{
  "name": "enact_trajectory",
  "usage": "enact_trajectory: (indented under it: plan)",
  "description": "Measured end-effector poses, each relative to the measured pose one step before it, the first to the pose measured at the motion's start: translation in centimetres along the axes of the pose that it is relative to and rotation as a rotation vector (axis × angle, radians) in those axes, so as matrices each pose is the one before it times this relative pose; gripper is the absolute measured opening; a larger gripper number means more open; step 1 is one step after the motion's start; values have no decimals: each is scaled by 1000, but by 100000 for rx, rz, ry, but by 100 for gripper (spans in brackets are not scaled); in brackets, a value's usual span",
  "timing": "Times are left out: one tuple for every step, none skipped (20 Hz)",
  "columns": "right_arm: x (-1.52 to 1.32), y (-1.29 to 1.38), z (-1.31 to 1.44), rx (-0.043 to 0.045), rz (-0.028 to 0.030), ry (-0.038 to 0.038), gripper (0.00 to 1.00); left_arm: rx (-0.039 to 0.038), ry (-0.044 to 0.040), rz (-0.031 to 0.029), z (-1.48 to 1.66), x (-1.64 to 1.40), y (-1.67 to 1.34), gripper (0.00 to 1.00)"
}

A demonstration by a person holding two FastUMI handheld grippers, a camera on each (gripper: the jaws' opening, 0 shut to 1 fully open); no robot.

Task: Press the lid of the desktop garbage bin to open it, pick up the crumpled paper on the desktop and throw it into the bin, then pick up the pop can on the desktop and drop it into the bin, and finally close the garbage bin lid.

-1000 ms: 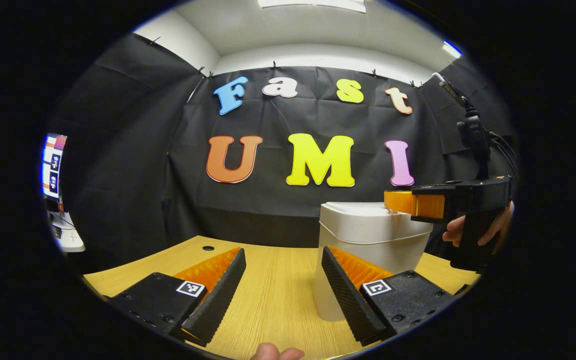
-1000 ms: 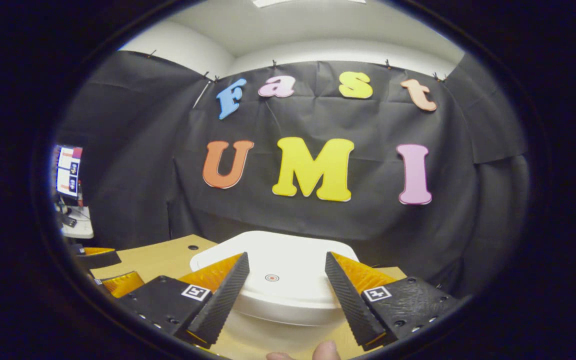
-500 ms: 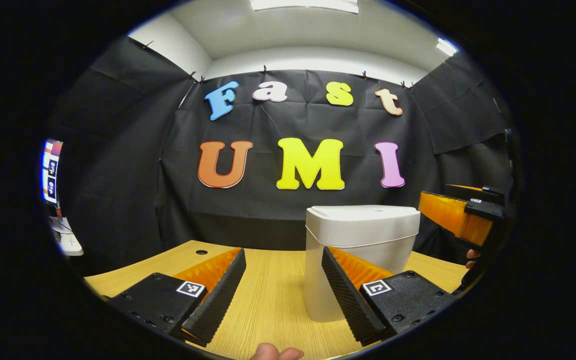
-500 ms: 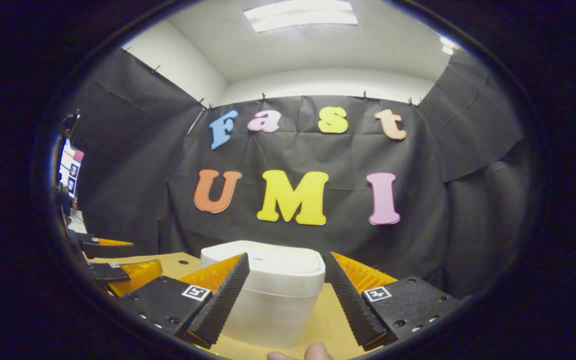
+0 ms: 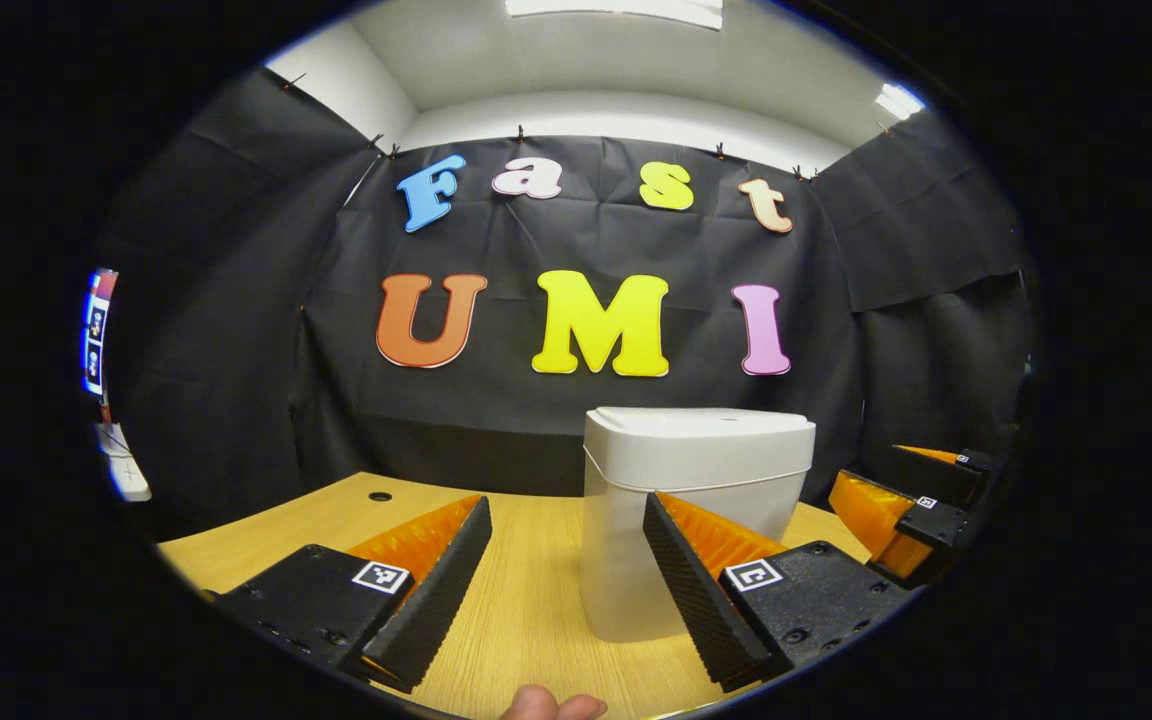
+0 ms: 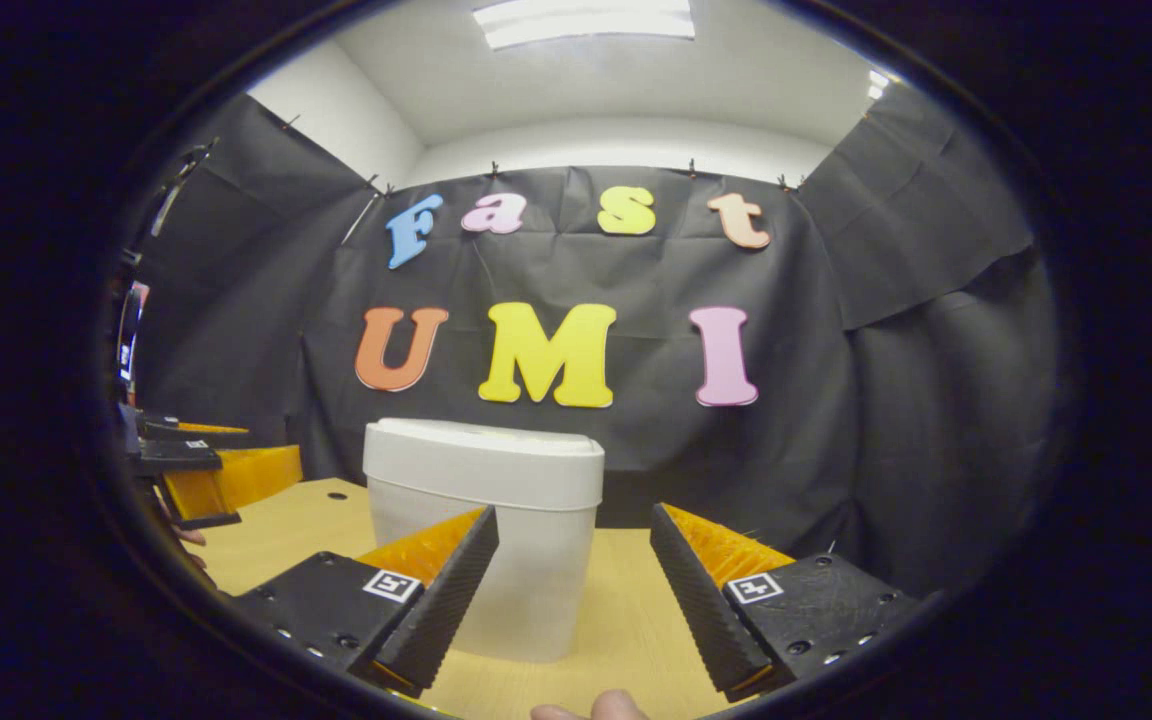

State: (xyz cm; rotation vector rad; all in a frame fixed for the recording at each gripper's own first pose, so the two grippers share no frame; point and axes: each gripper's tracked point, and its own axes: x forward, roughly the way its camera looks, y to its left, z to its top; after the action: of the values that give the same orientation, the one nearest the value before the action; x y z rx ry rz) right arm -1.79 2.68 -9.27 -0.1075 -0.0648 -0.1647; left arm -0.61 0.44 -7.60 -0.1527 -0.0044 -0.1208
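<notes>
We see the desk (image 5: 536, 610) first, then the garbage bin (image 5: 681, 500) standing on it, its lid (image 6: 486, 450) down. We hold the left gripper (image 5: 566, 560) and right gripper (image 6: 571, 570) low before the bin, jaws released, grasping nothing. We judge the closing step done, or else nothing yet begun; we cannot tell which. Crumpled paper and pop can are hidden from us, and the bin's inside too.
</notes>
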Motion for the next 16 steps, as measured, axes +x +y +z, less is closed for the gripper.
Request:
enact_trajectory:
  plan:
    - [65, 75, -565, 1033, -31, 1392, 95, 1404, -379, 669, -169, 131, 61, 99]
    - [167, 3, -449, 1775, -43, 1553, 95, 989, 348, 14, -254, 104, -218, 98]
    - [-3, 45, -383, 1184, -125, 1101, 95, 783, 606, -358, -276, 9, -280, 98]
    - [29, -79, -302, -311, -822, 758, 93, 544, 345, -367, -186, 64, -289, 98]
    - [-83, -150, -33, -483, -906, 396, 94, 830, 685, -288, -170, 28, -229, 98]
    - [-62, -27, 64, -836, -535, 157, 95, 269, 687, -756, -201, 31, -371, 98]
    - [-64, -211, 144, -969, -1060, -319, 95, -61, 502, -891, -187, 77, -436, 98]
    - [-58, -131, 227, -320, -344, -615, 97, -615, 548, -655, -145, 61, -304, 98]
    - [-75, 44, 141, -89, -68, -163, 97, -1117, 525, -793, -97, -5, -205, 98]
    - [-136, -94, -39, 81, 123, 90, 97, -1290, 168, -900, -42, -11, -222, 98]
    - [-138, -99, 33, 32, -256, -221, 95, -817, 64, -164, 4, 30, 14, 98]
    - [-66, -238, 26, 394, -490, -167, 95, 19, -345, 645, 103, -82, 160, 98]
    - [-109, -161, -53, 663, 133, 148, 97, 363, -495, 853, 158, -33, 216, 98]
    - [15, -131, 164, 301, -431, -99, 95, -19, -506, 624, 174, -16, 107, 98]
    - [-27, -179, 113, -424, -502, -339, 95, -566, -204, 64, -45, 15, -28, 98]
    - [-88, -161, 173, -607, -412, -360, 95, -529, 40, -167, -98, 66, -190, 98]
